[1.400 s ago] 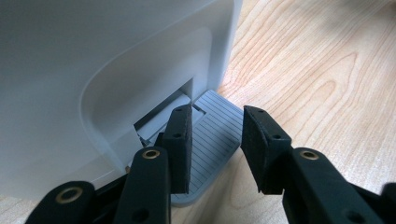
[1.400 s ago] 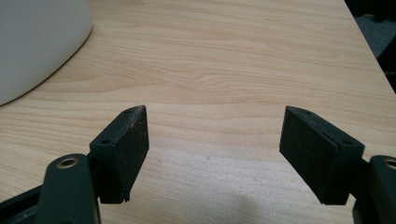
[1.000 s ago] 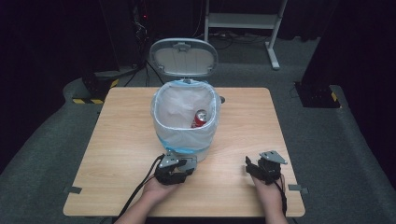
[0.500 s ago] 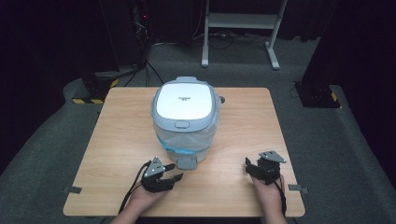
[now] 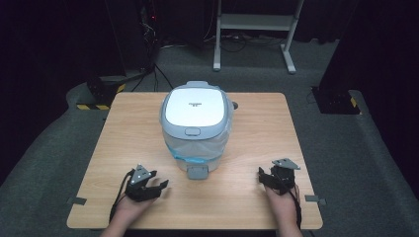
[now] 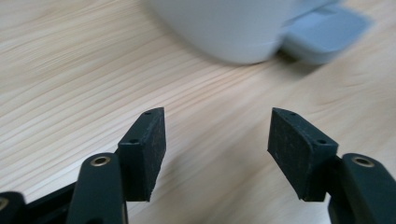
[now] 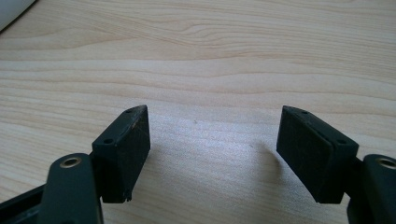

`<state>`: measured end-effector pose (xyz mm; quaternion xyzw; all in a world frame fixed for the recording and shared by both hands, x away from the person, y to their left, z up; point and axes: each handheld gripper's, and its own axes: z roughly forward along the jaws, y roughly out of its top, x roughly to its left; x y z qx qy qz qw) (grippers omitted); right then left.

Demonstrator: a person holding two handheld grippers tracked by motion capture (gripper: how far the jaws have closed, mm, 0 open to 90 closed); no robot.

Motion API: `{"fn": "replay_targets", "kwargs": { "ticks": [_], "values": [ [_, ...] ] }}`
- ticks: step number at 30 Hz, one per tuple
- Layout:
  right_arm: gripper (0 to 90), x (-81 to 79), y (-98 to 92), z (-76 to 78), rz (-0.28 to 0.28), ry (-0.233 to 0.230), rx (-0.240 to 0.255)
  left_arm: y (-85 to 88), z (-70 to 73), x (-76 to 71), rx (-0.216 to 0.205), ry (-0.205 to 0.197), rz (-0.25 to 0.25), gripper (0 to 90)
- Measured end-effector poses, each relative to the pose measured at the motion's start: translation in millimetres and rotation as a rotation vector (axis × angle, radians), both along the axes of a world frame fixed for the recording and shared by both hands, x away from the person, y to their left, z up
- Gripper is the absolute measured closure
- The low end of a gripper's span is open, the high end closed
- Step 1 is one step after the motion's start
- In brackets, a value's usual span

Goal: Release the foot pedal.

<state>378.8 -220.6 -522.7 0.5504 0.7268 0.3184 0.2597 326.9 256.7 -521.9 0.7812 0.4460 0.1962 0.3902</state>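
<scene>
Since a second ago the lid has dropped shut on the bin (image 5: 196,126), mid-table (image 5: 257,118). The left gripper (image 5: 148,184) has drawn back; both it and the right gripper (image 5: 275,177) have jaws spread, empty.

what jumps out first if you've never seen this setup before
The eye goes first to the pedal bin at the middle of the wooden table, its white lid closed and its grey pedal sticking out toward the person. Next come the two black grippers near the front edge, the left gripper and the right gripper, one on each side of the bin, both with jaws spread wide over bare wood and holding nothing.
</scene>
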Motion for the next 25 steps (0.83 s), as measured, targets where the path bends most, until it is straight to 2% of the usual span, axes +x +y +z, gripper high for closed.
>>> {"fn": "replay_targets", "kwargs": {
  "ticks": [3,7,8,9,15,25],
  "values": [
    [26.3,0.8,0.8,-0.3,0.007,0.009,-0.004,18.1,-1.4,4.0,0.051,0.031,0.030,33.4],
    [27.5,1.6,2.4,-0.8,0.016,0.020,-0.015,43.9,-3.2,6.9,0.072,0.055,0.106,31.1],
    [27.5,1.8,2.8,-0.9,0.017,0.024,-0.016,43.9,-3.2,6.9,0.072,0.055,0.106,31.3],
    [27.6,1.8,3.0,-0.9,0.016,0.025,-0.016,46.8,-4.0,6.5,0.045,0.055,0.115,31.0],
    [26.9,2.6,1.9,-1.1,0.009,0.033,0.000,44.7,-5.5,3.5,0.052,0.041,0.131,29.8],
    [26.0,3.0,2.9,-1.2,0.016,0.034,0.000,44.1,-6.2,2.0,0.055,0.033,0.135,29.8]
  ]
}}
